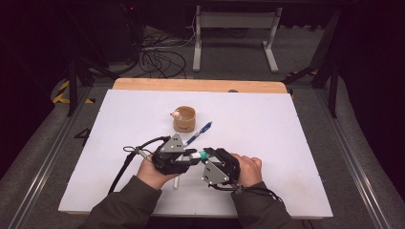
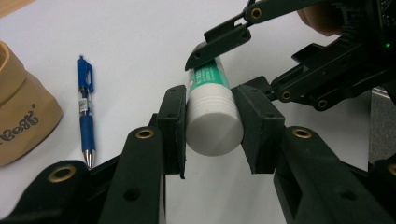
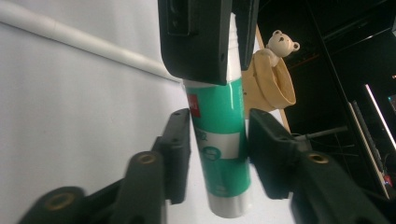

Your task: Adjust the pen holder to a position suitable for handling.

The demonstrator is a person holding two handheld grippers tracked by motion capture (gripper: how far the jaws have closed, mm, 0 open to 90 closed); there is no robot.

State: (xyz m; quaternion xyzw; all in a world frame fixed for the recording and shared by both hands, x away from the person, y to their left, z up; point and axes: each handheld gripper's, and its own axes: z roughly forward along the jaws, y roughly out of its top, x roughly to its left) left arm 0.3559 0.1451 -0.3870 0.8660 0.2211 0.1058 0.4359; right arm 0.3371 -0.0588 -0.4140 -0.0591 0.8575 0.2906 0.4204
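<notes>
Near the worktop's (image 1: pixel 286 143) front edge, the light, rigid, slick green-and-white plastic glue stick (image 2: pixel 212 112) sits clamped at its white cap in the left tongs (image 2: pixel 211 128), while the right tongs (image 3: pixel 218 156) flank its green barrel (contact unclear), the sensible grip for pulling.

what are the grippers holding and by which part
A glue stick: the left gripper clamps its white cap end, the right gripper is around its green body.

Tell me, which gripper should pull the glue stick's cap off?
Left, probably: the left gripper already clamps the white cap end of the glue stick, while the right gripper brackets the green body.
</notes>
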